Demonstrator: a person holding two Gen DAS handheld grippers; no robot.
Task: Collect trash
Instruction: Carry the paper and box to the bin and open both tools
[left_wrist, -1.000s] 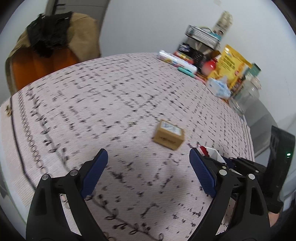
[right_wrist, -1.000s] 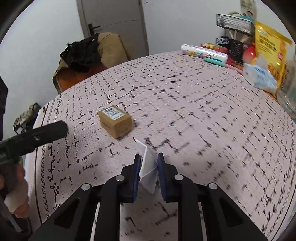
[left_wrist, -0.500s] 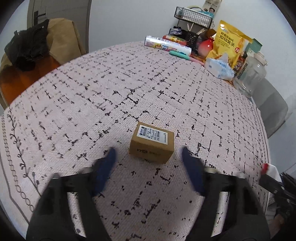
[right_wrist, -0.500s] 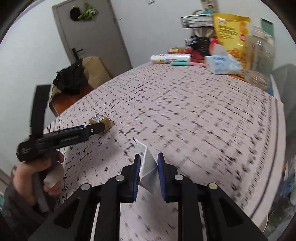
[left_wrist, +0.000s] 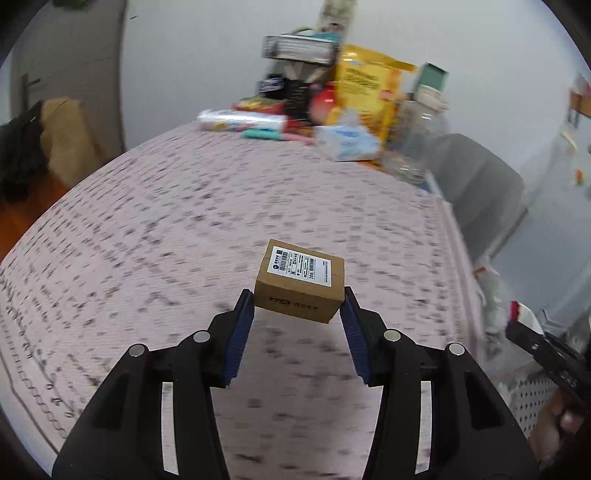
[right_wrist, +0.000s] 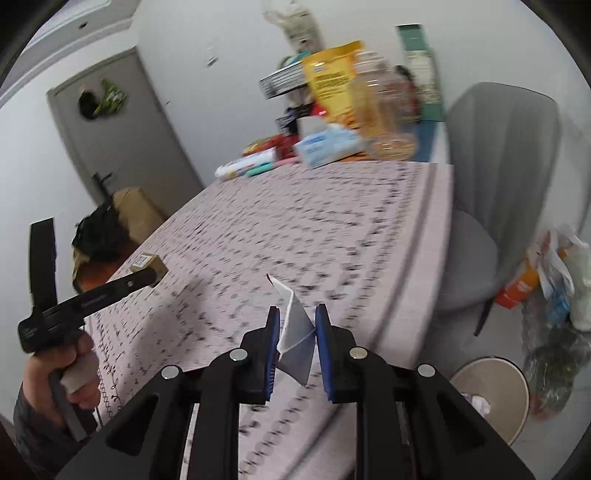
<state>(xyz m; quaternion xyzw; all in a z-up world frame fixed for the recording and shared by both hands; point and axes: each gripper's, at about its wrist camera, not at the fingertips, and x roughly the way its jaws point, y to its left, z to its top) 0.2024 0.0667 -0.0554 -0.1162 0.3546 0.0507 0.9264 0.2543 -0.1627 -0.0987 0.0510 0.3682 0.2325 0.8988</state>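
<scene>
My left gripper (left_wrist: 297, 306) is shut on a small brown cardboard box (left_wrist: 301, 284) with a white shipping label and holds it above the pink patterned tablecloth (left_wrist: 184, 229). The box also shows at far left in the right wrist view (right_wrist: 149, 263), between the left gripper's fingers. My right gripper (right_wrist: 297, 321) is shut on a white folded wrapper (right_wrist: 293, 332) with a red tip, near the table's right edge. A round beige bin (right_wrist: 487, 395) stands on the floor at lower right.
Groceries crowd the table's far end: a yellow snack bag (left_wrist: 369, 92), a tissue pack (left_wrist: 347, 142), a clear jar (left_wrist: 413, 144), a wire rack (left_wrist: 295, 48). A grey chair (right_wrist: 491, 192) stands at the table's right. Plastic bags (right_wrist: 554, 280) lie on the floor near the bin.
My left gripper has closed on the box and lifted it off the cloth. My right gripper has swung right with the wrapper, past the table's edge, bringing the bin into view.
</scene>
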